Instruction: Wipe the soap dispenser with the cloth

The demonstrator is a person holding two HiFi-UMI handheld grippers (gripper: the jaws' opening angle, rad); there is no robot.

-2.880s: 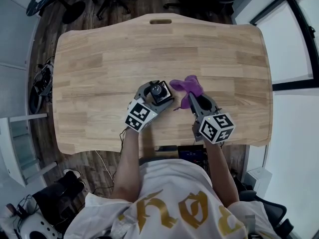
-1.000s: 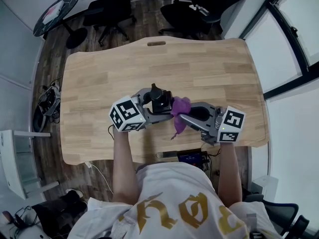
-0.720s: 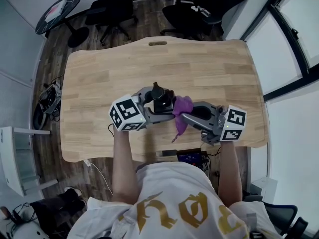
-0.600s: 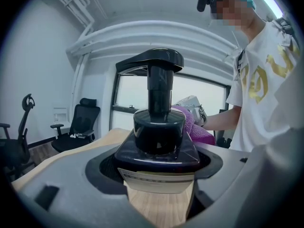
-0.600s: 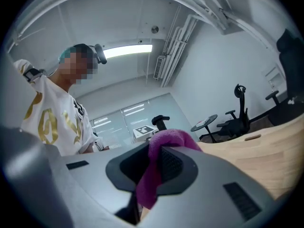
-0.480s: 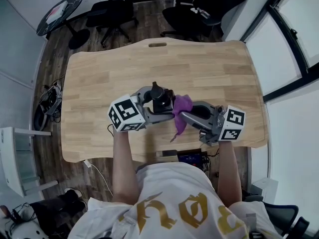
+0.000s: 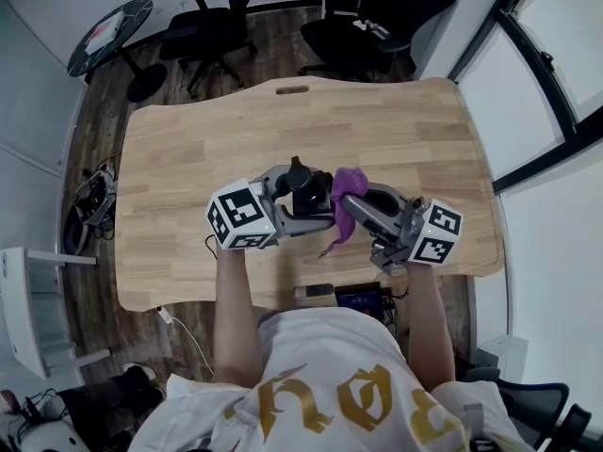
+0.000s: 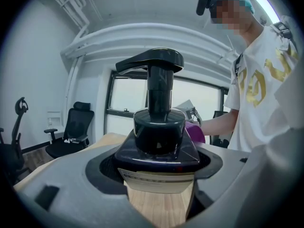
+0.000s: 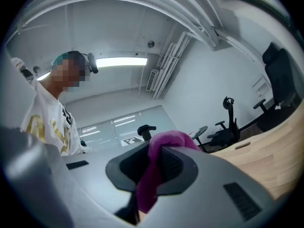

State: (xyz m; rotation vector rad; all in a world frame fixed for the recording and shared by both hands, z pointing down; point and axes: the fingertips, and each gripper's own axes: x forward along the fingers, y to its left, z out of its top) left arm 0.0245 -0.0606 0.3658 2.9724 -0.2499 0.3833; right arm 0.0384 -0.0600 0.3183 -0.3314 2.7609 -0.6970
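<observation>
Soap dispenser, black with a pump top (image 7: 302, 181), over the light wooden worktop (image 7: 188, 139) near the middle of its front edge. Left gripper (image 7: 300, 199): fingers (image 8: 61, 184) closed round the bottle's shoulder, holding it upright, presumably so that wiping cannot tip it. Right gripper (image 7: 347, 196): fingers (image 9: 199, 175) pinched on a purple fleecy cloth (image 7: 347, 182), its bunched end against or just beside the dispenser's right side; a tail hangs loose below.

Even, bright indoor light; ceiling strip glare; fisheye bending with dark corners; near surfaces blurred.
</observation>
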